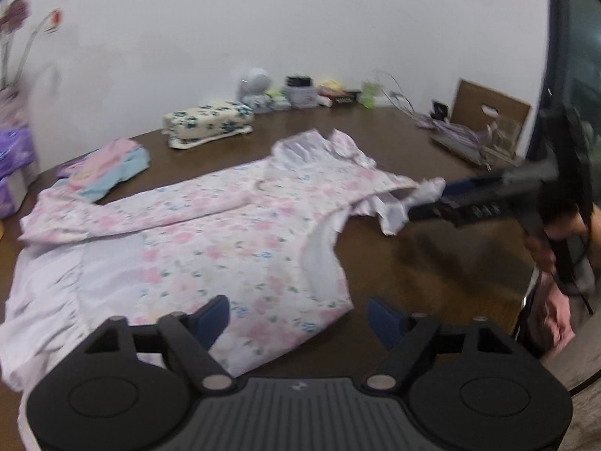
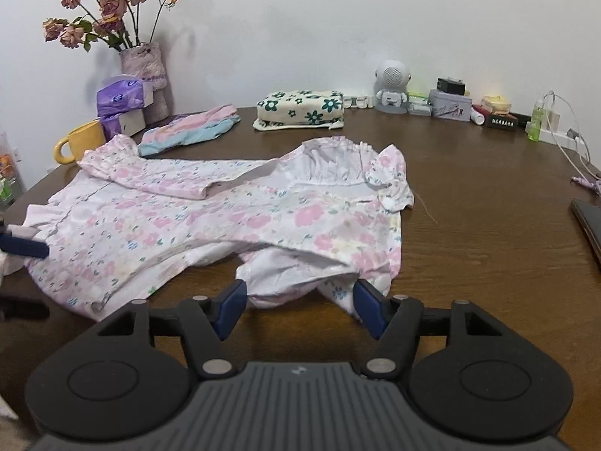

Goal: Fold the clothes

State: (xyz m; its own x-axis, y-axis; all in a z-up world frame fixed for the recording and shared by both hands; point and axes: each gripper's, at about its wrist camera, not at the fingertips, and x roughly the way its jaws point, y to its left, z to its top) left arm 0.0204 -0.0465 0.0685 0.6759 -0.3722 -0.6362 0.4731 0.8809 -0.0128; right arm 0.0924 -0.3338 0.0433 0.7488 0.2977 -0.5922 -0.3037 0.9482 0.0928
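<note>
A pale dress with pink flowers (image 1: pixel 210 233) (image 2: pixel 233 218) lies spread flat on the brown wooden table (image 2: pixel 480 203). One long sleeve is folded across its body. My left gripper (image 1: pixel 300 317) is open and hovers over the dress's near edge; one of its blue fingertips (image 2: pixel 22 246) shows at the hem in the right wrist view. My right gripper (image 2: pixel 300 300) (image 1: pixel 428 201) is open, its two fingers on either side of the white ruffled cuff (image 2: pixel 285 282) of the other sleeve. A hand holds that gripper at the table's edge.
Folded pink and blue clothes (image 2: pixel 188 131) lie behind the dress. A flowered tissue box (image 2: pixel 300 111), yellow mug (image 2: pixel 79 143), purple tissue packs (image 2: pixel 120 101) and a vase of dried roses (image 2: pixel 144 71) stand at the back. A dark flat device (image 2: pixel 589 221) lies at the right.
</note>
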